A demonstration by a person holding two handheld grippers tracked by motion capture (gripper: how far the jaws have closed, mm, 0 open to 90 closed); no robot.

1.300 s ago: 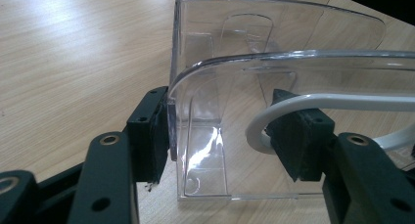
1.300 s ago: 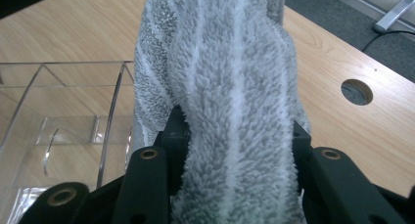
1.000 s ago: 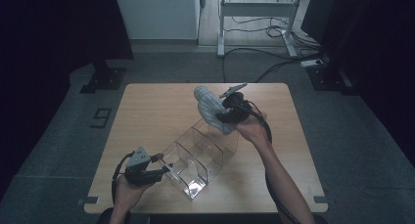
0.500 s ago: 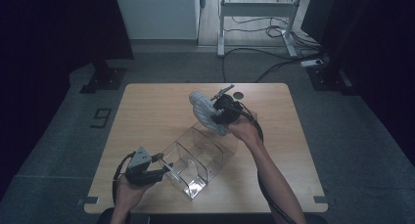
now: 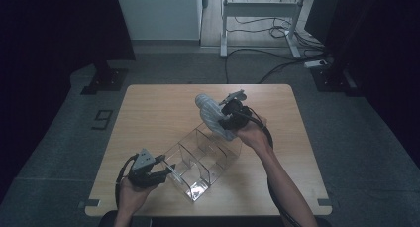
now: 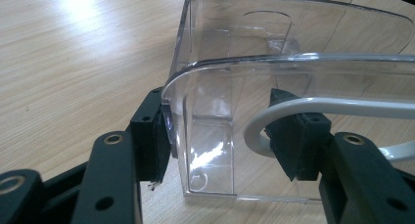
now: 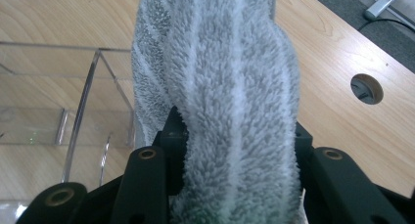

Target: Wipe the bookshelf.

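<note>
From the high view, the clear box (image 5: 203, 160) with its little rooms lies near the front middle of the table (image 5: 148, 108). The left gripper (image 5: 166, 171) is at the box's 8 o'clock corner. The right gripper (image 5: 218, 119) is up at about 1 o'clock from the box, holding a fuzzy grey sock (image 5: 214, 116) in the air over the far end. I think the job is about half done: the sock is picked up but not yet in a room of the box.

In the left gripper view, the black jaws sit on both sides of the clear box wall (image 6: 178, 131). One pad (image 6: 156, 136) touches the outside and the other is inside, so it is pinching the box to keep it from sliding. A white cable (image 6: 318, 106) crosses in front.

In the right gripper view, the jaws squeeze the sock (image 7: 230, 111) tight. The sock hides what is under it, so I cannot tell which room it is over. The top of the sock is cut off.
</note>
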